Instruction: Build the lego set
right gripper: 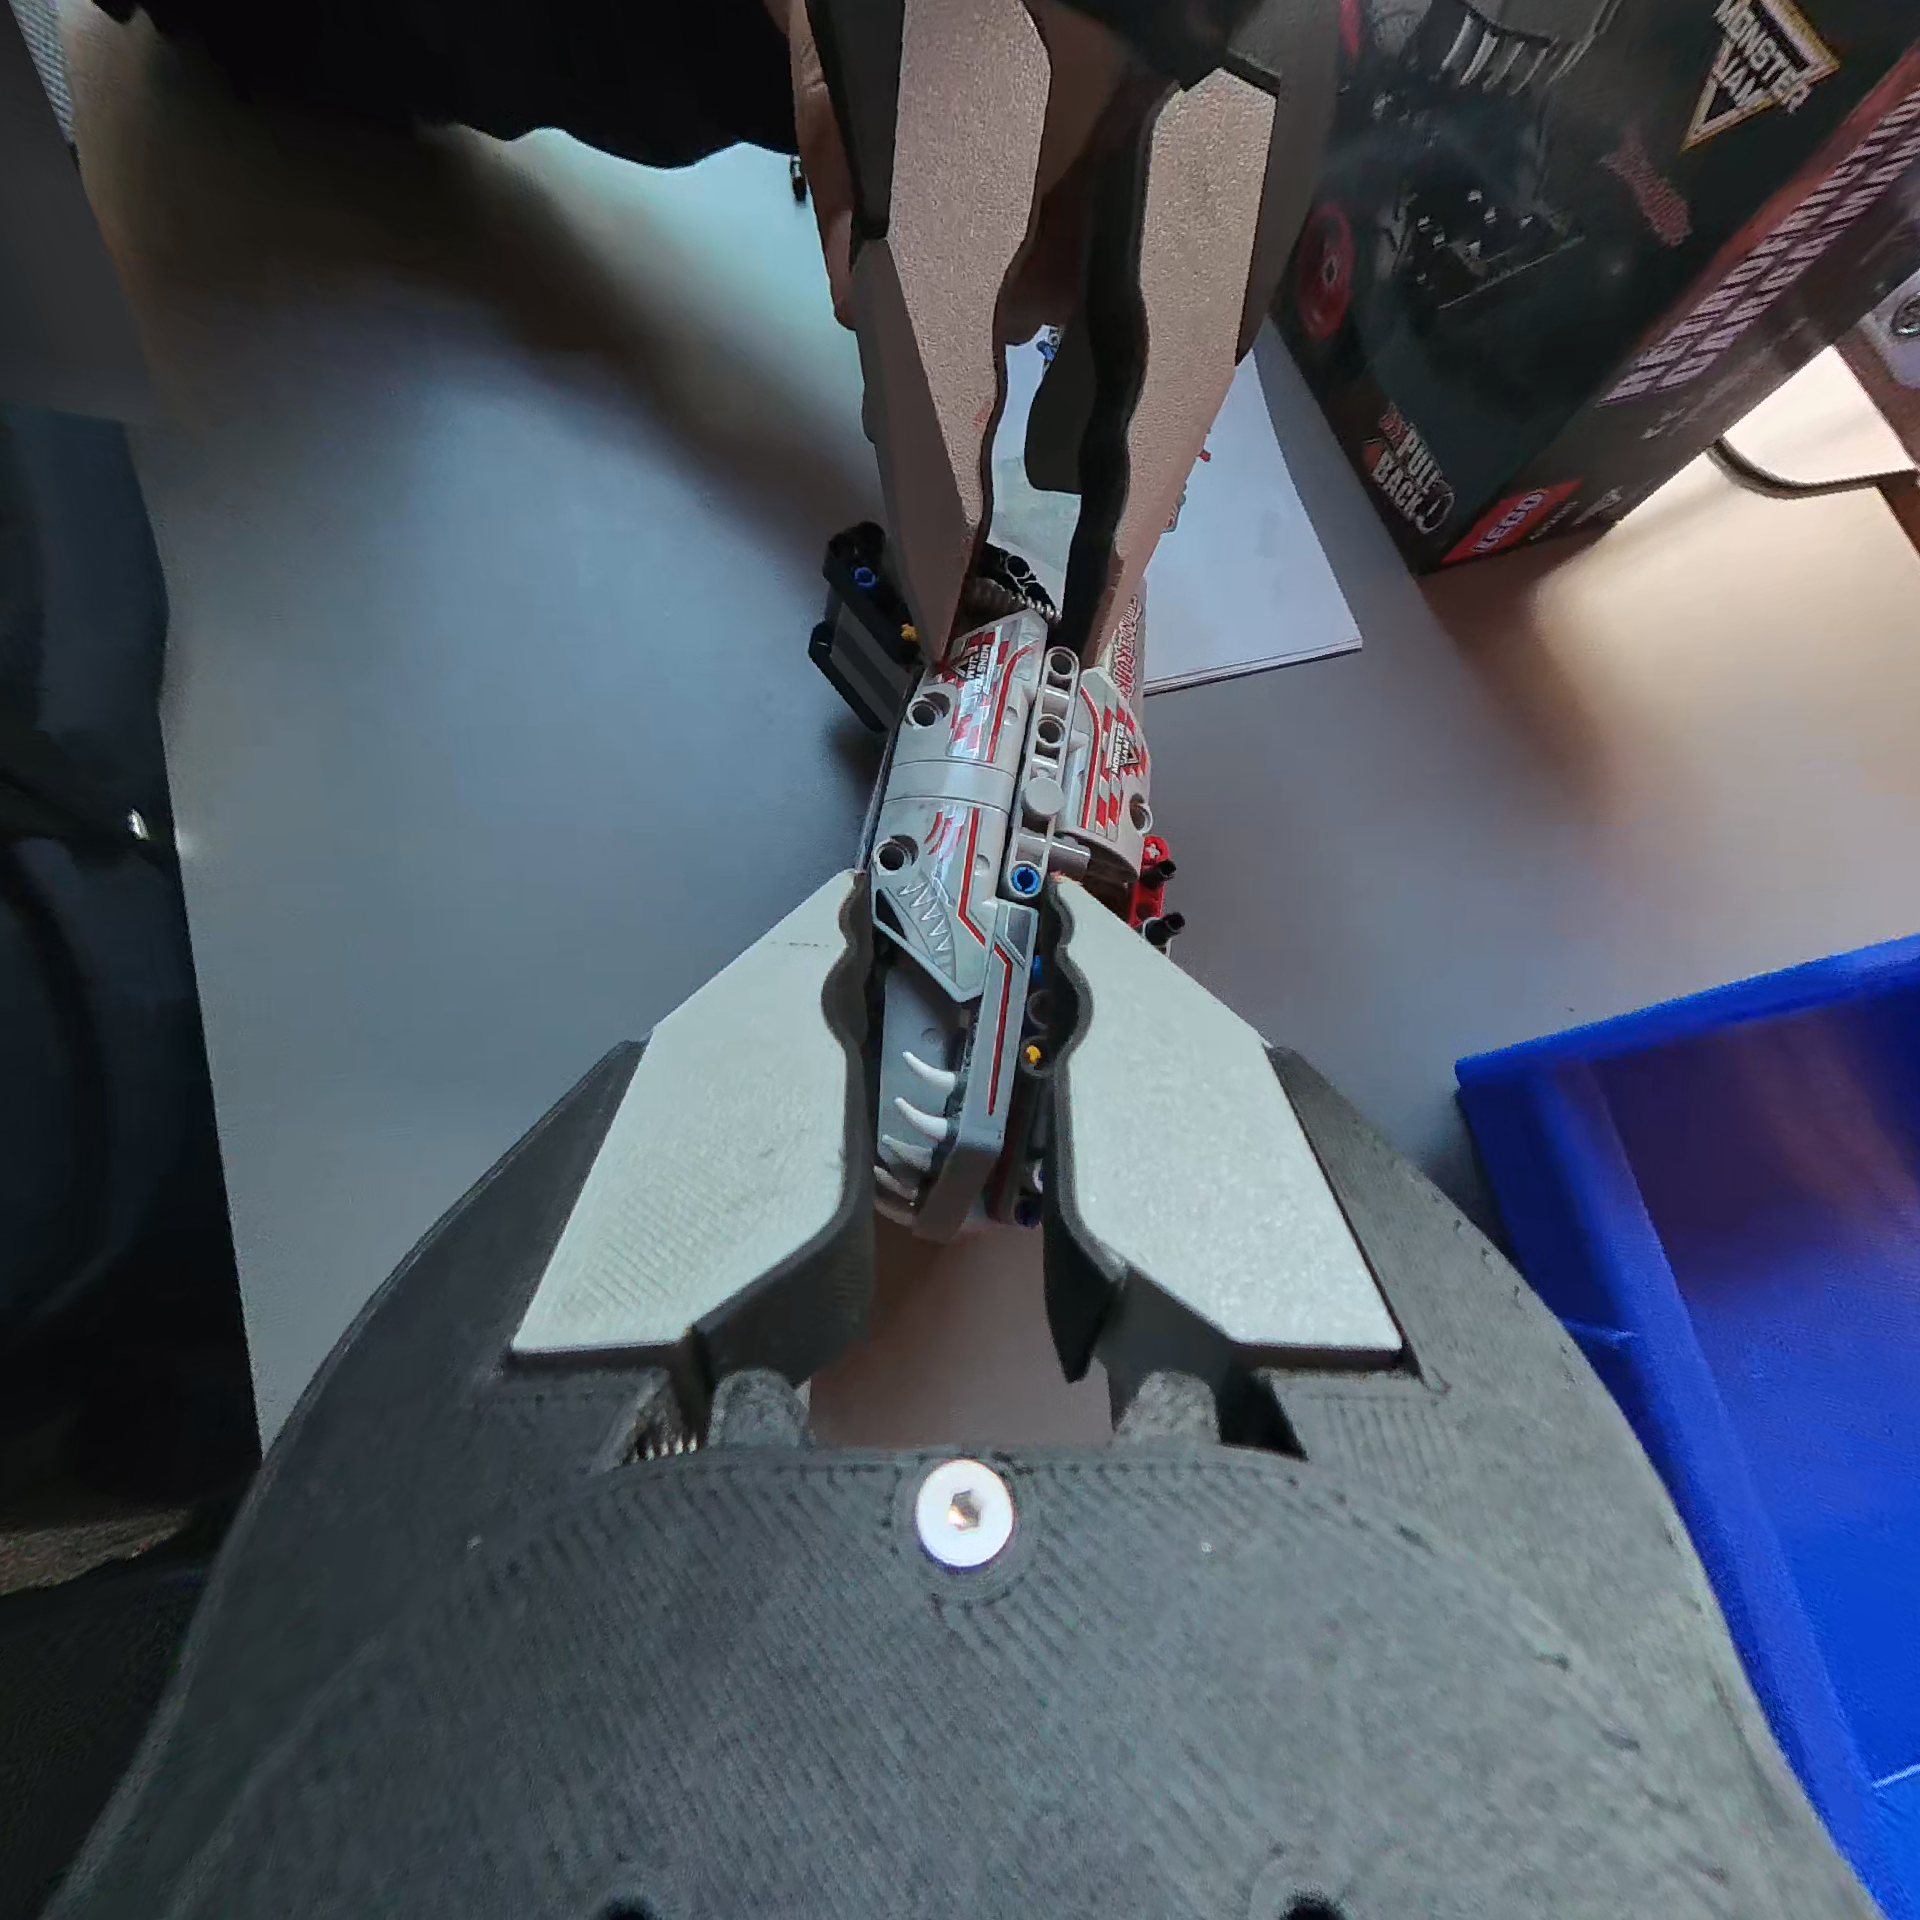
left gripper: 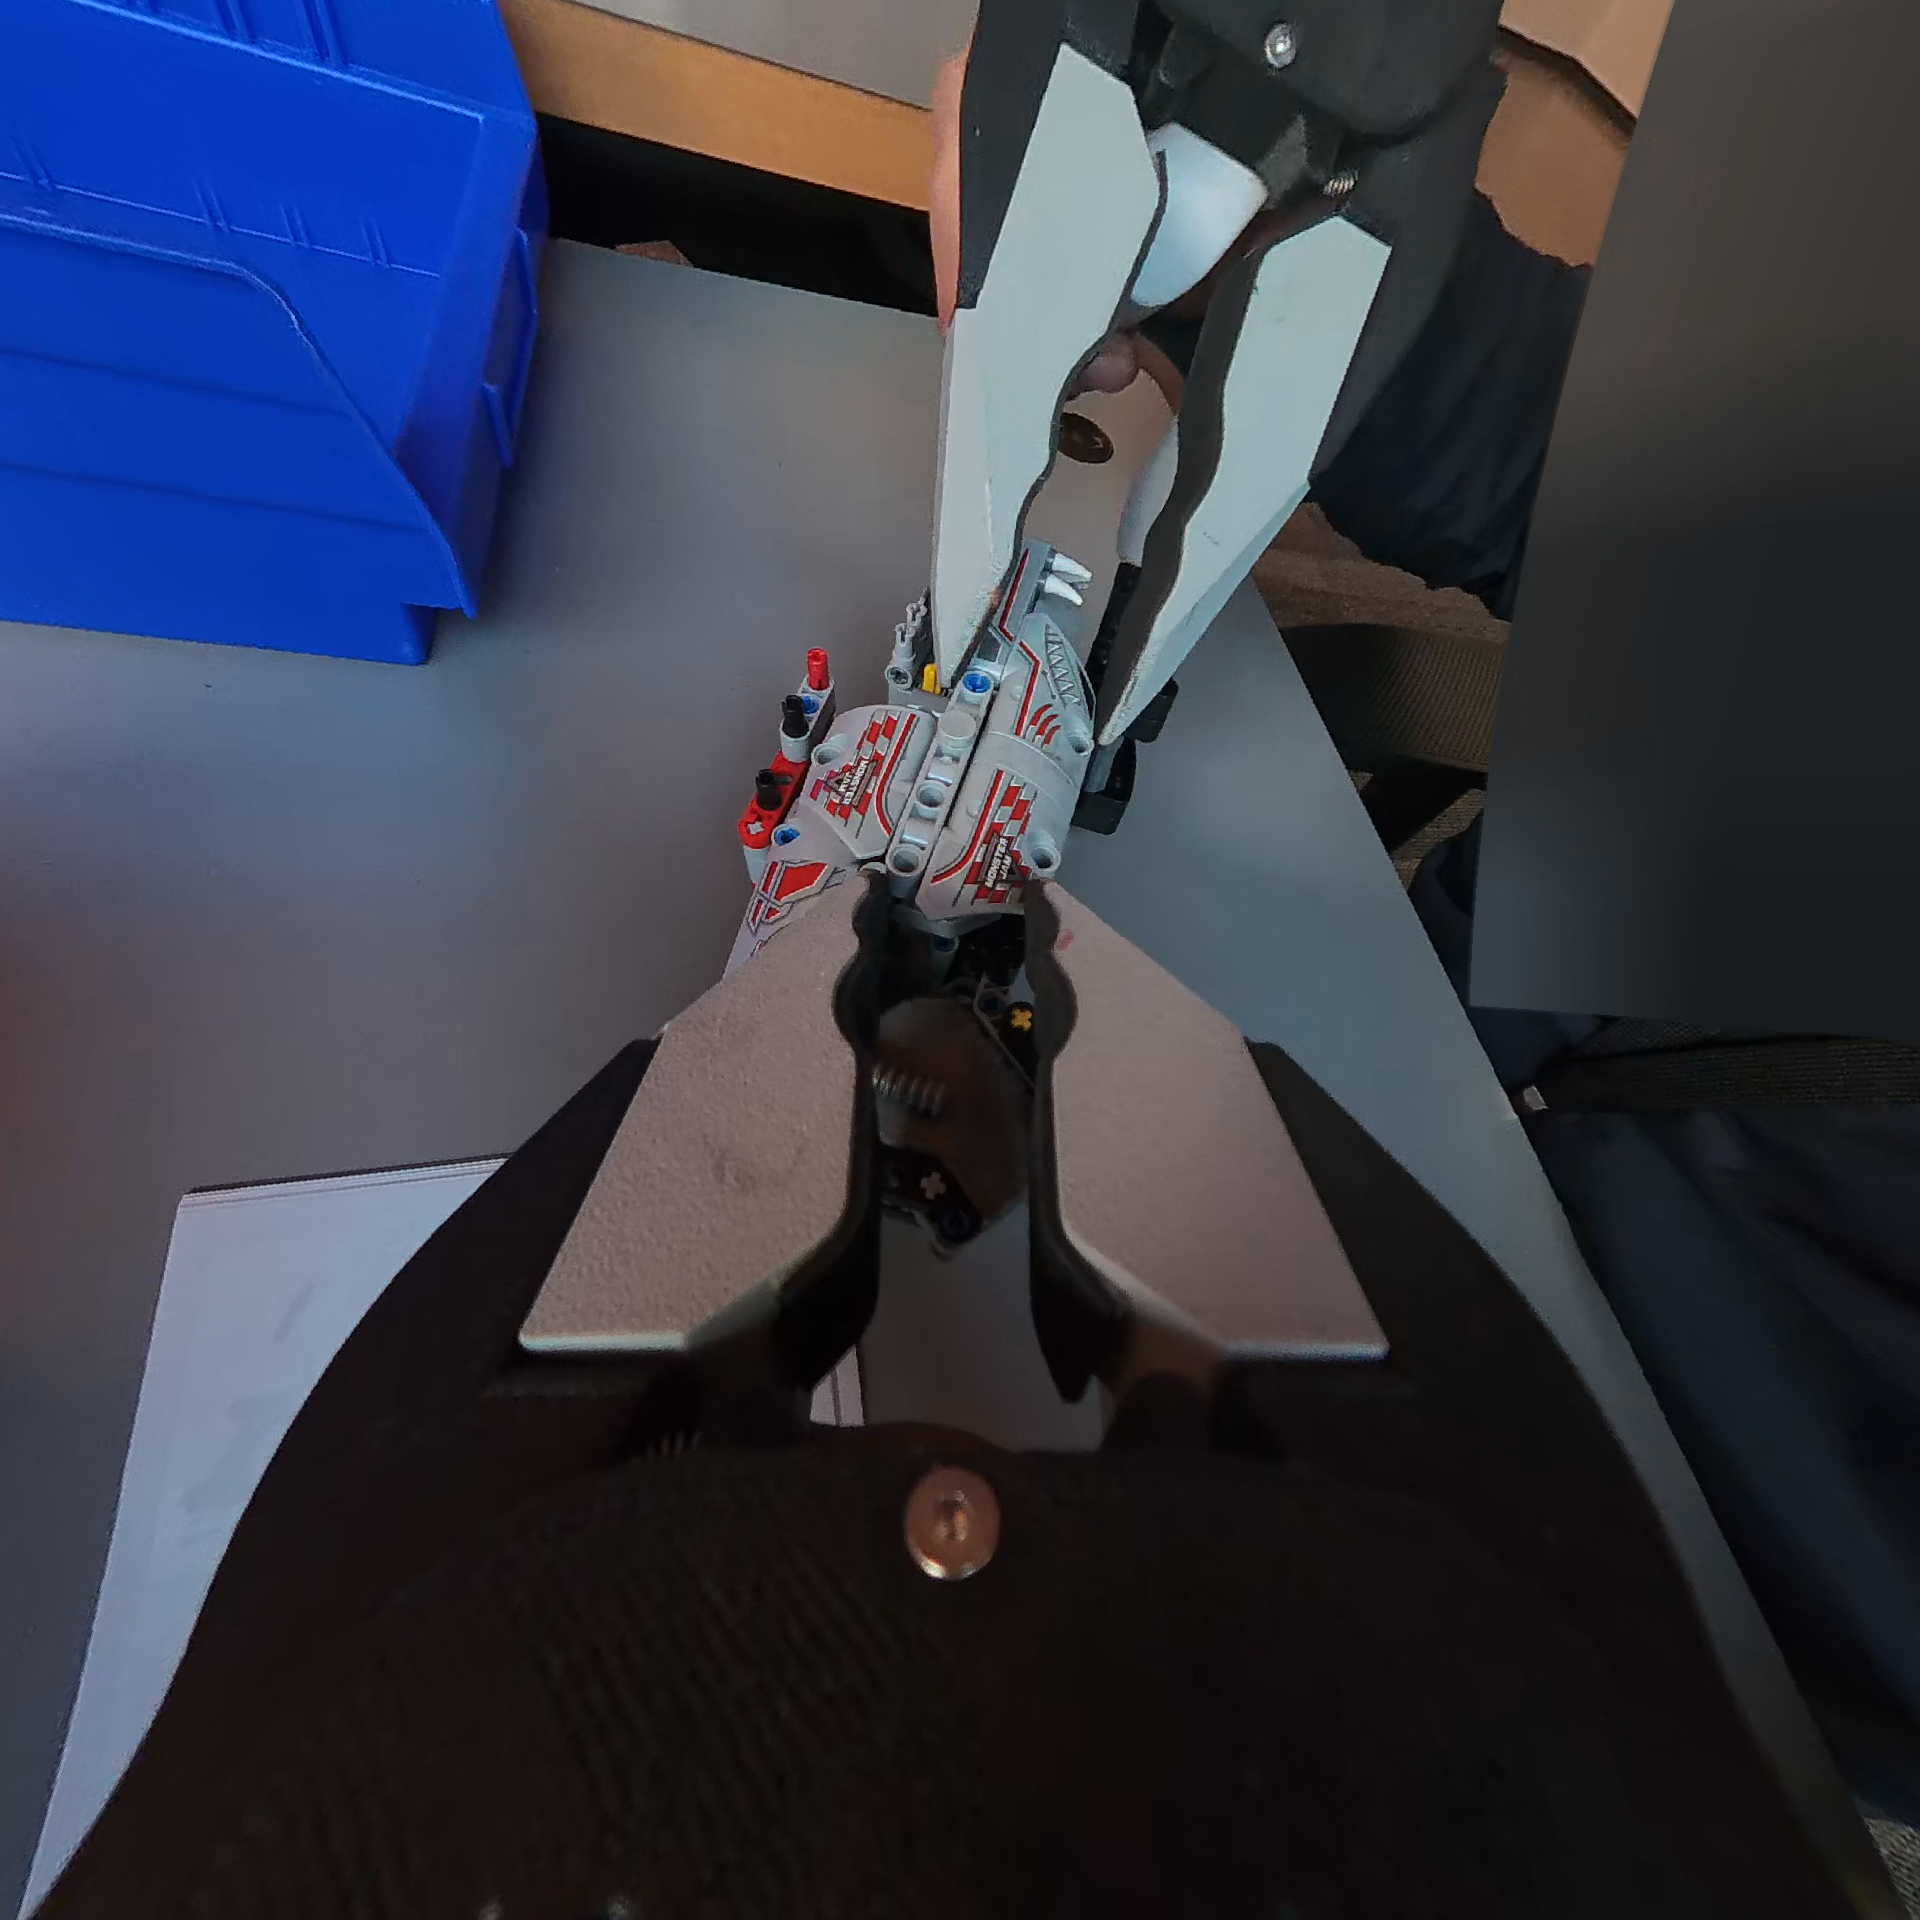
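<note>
I am gripping the lego model from both ends: left gripper and right gripper both clamping it above the grey table.

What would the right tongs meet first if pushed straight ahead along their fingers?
Probably the left tongs. The right tongs are shut on the Lego model, whose far end the left ones pinch, directly ahead; depth is unclear.
</note>
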Available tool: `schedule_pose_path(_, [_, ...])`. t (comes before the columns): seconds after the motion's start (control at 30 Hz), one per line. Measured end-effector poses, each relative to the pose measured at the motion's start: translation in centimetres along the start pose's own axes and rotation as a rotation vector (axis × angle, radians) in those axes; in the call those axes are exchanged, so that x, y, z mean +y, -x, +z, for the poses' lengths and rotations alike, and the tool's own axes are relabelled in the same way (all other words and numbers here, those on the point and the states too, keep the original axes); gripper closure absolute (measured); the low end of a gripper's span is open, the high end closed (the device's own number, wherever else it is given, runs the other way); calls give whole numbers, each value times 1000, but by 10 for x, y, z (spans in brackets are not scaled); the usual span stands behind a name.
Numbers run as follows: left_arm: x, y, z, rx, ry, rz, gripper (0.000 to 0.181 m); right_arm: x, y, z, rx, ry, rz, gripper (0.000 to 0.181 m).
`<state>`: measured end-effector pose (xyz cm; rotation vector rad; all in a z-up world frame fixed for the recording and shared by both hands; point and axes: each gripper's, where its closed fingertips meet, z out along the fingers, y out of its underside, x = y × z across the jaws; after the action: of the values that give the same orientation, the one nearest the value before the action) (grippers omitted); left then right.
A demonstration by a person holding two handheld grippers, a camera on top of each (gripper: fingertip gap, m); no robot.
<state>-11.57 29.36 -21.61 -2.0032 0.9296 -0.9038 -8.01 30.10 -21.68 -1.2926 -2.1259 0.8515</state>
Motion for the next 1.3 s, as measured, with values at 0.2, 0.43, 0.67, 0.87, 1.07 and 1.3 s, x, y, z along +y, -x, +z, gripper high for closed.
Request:
schedule_pose_path(0.2, [0, 1, 0, 24, -4, -16, 158, 1, 0, 0, -22, 26, 40, 152])
schedule_pose_path(0.43, [1, 2, -2, 20, -3, -31, 158, 3, 0, 3, -80, 116, 64, 152])
schedule_pose_path(0.67, [2, 2, -5, 3, -4, -23, 158, 2, 1, 3, -42, 126, 110, 152])
schedule_pose_path(0.87, [12, 3, -16, -24, -4, -42, 154, 1, 5, 0, -9, 110, 199, 153])
schedule_pose_path(1.07, [32, -4, -8, -110, 87, -12, 153, -2, 8, -3, 54, 155, 185, 152])
schedule_pose_path(1.3, [29, -15, 0, -135, 76, 17, 153, -8, 8, -3, 46, 81, 183, 152])
